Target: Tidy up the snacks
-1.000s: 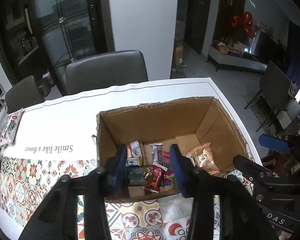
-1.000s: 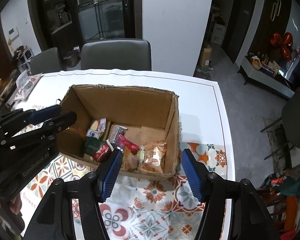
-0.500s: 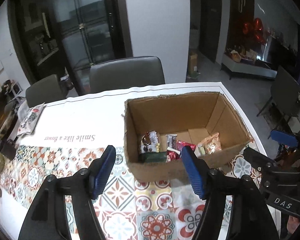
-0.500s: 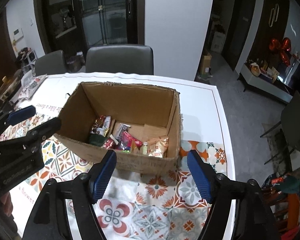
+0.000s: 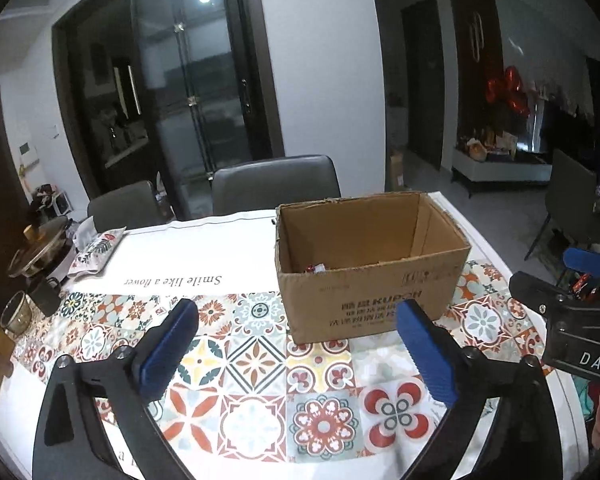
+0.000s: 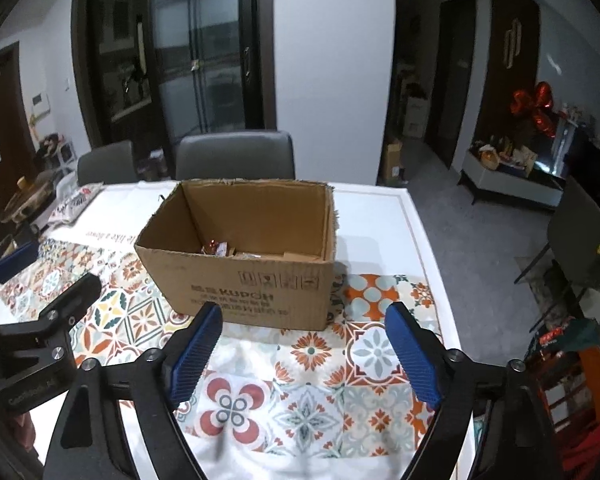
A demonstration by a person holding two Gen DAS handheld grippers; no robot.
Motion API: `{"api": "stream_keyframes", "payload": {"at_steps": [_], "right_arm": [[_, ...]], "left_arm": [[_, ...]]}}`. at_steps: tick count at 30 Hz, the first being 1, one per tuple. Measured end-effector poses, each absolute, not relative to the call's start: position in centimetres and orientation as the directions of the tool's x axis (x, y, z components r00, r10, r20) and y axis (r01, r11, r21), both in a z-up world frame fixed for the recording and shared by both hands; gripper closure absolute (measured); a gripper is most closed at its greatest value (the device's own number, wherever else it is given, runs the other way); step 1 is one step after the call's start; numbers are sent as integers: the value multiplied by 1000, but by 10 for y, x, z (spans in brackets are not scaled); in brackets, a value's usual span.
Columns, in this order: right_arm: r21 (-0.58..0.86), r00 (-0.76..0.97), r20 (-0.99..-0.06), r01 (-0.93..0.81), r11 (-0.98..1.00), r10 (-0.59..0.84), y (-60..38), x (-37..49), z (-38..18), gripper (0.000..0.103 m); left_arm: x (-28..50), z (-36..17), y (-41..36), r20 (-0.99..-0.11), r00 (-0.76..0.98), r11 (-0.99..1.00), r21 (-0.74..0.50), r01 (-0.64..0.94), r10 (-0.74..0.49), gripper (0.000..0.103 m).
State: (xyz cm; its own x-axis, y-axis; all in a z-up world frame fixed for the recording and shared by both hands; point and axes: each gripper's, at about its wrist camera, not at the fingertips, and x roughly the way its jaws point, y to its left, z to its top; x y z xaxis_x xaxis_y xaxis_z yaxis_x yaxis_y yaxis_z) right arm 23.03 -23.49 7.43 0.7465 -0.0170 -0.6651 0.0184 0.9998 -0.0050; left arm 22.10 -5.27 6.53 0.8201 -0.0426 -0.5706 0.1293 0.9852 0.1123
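a wide desk [image 5: 204, 248] under a patterned tile cloth fills both views, with grey chairs [image 6: 236, 156] at its far side. a brown cardboard box [image 6: 256, 276] sits open-topped at the middle of the desk. inside it, low against the near wall, a few snacks [image 6: 216, 248] just show. the left claw [image 5: 296, 344] and the right claw [image 6: 300, 348] hover near the box's near side, both spread wide and empty, jaws having just been opening. the packing step looks finished; next, judging by this, any snack left outside the box needs finding, though none is visible on the desk.
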Motion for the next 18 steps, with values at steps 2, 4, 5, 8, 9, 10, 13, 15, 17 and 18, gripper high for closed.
{"api": "stream_keyframes", "payload": {"at_steps": [2,4,5,8,9,10,13,15,17,18], "right_arm": [[1,760,-650,19,1000,-14,-235,217,75,17],[9,775,-632,17,1000,-8,-234,202,76,17],[12,784,-621,17,1000,-6,-234,194,77,17],[17,801,-599,9,1000,2,-231,175,77,14],[15,806,-592,7,1000,4,-229,169,77,14],[11,810,-586,6,1000,2,-227,164,78,14],[7,818,-576,-1,1000,5,-224,150,77,14],[15,820,-572,-4,1000,11,-223,142,77,14],[20,825,-565,-10,1000,19,-222,132,78,14],[20,827,-562,-12,1000,22,-222,131,78,14]], "left_arm": [[206,67,-50,-561,826,986,104,129,-49,0],[193,67,-47,-552,832,988,90,128,-57,0],[188,67,-46,-549,834,988,84,129,-62,0],[172,69,-43,-533,845,991,75,113,-56,0],[166,69,-41,-529,846,992,59,111,-64,0],[162,70,-40,-530,845,992,49,113,-70,0],[152,72,-38,-526,848,993,49,110,-68,0],[143,73,-36,-514,856,994,62,94,-49,0],[136,74,-35,-510,858,993,54,101,-60,0],[132,74,-34,-506,860,994,53,100,-60,0]]}}
